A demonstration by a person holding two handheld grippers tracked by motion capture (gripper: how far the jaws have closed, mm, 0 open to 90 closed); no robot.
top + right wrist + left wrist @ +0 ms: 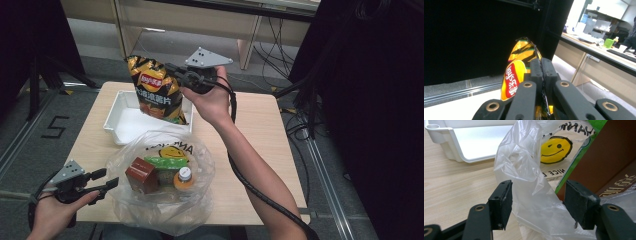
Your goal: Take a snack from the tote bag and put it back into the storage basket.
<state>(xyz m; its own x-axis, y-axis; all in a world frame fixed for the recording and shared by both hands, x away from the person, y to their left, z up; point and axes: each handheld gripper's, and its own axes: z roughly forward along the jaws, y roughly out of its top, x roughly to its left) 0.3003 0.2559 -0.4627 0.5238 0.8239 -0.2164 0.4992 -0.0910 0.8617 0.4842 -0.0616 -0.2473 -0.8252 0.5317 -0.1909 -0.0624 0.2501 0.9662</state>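
the right gripper (pixel 176 75) is clamped on the chip bag (pixel 156 90), dangling it above the white tray (pixel 114 117) near the table's (pixel 260 150) far edge, likely to set it in; the left gripper (pixel 107 184), jaws apart around loose plastic bag (pixel 200 165) film at the near edge, pinches nothing.

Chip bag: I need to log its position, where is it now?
In the high view the chip bag hangs from the right gripper, its bottom over the white tray behind the plastic bag.

Both tongs, the left tongs (pixel 102 184) and the right tongs (pixel 172 70), are black with brass-coloured rivets, flat dark pads, a grey triangular plate on top and a trailing black cable, held by bare forearms.
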